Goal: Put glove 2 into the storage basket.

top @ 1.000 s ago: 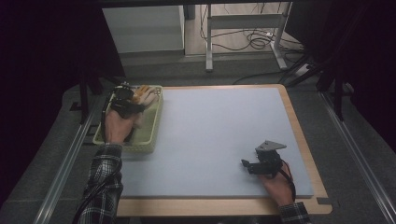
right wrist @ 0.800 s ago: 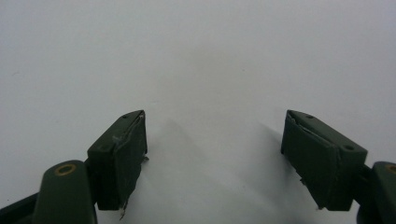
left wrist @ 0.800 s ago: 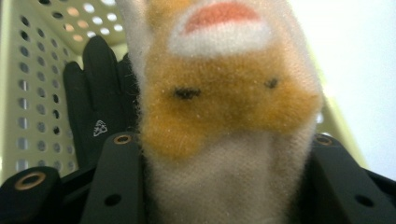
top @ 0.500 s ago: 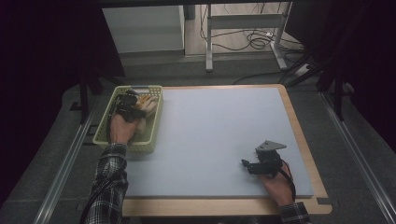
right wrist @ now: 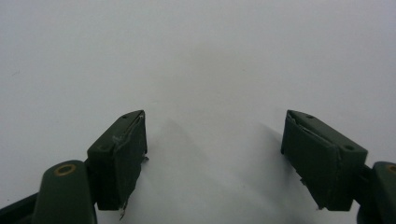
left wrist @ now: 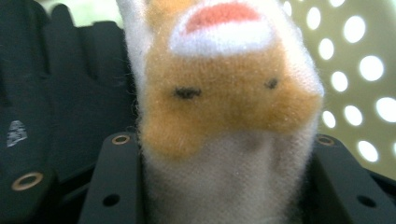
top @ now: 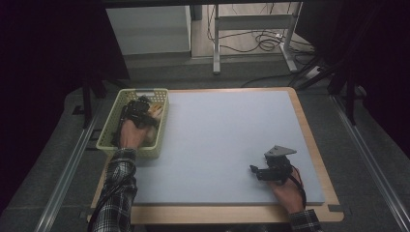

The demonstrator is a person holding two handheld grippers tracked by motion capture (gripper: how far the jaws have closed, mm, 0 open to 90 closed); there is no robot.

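A yellow-green perforated basket point(top: 104, 141) stands at the table's left edge. My left gripper point(top: 139, 109) reaches down inside it. Its jaws are shut on a white and orange plush toy point(left wrist: 224, 93), which bulges up between the two black pads point(left wrist: 116, 186). In the high view the plush toy point(top: 155, 110) peeks out pale beside the gripper. My right gripper point(top: 255, 170) rests low over the light blue mat point(top: 222, 135) at the front right. Its jaws point(right wrist: 215, 135) stand wide open with bare mat between them.
A black glove-like cloth point(left wrist: 70, 84) lies in the basket beside the toy. The basket wall point(left wrist: 364, 70) with round holes stands close behind it. The mat sits on a wooden board point(top: 333, 193). Beyond the table are metal legs and cables point(top: 261, 43).
My left hand has sunk lower into the basket with the plush toy still between the jaws. The right hand has stayed in place.
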